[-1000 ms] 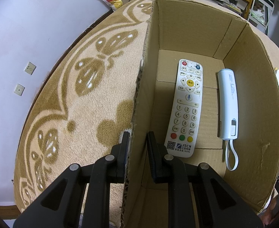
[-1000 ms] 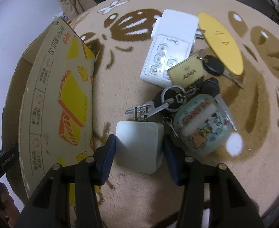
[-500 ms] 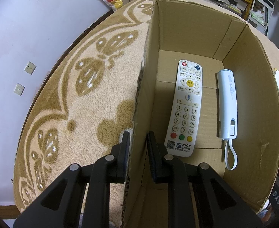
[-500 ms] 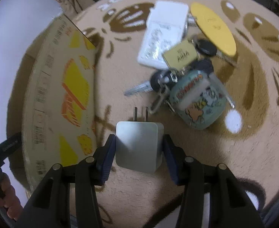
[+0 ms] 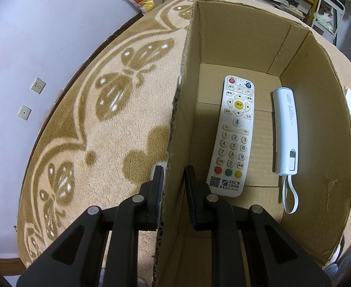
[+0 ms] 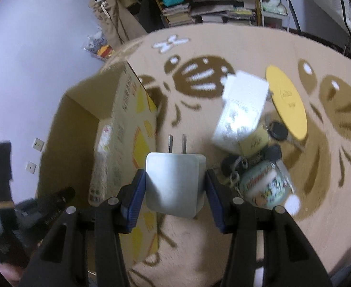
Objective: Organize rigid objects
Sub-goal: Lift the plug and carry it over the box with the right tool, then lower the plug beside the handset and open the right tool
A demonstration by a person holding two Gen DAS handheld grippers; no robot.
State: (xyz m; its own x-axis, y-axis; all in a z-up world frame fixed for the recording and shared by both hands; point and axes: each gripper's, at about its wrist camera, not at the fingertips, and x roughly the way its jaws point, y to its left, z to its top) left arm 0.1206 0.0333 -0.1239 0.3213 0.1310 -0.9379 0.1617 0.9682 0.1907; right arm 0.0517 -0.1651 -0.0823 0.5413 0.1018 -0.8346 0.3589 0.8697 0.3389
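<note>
Right gripper pinches a white charger above the carpet.
Left gripper clamps the box wall; a remote lies inside.

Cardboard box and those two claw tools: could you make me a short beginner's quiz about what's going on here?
1. True or false: the left gripper is clamped on the cardboard box wall.
2. What does the right gripper hold? A) keys B) white plug charger C) yellow disc
3. Name the two things lying in the box.

Key
1. True.
2. B; its two prongs point away from the gripper.
3. A white TV remote and a white power bank with a looped cable.
</note>
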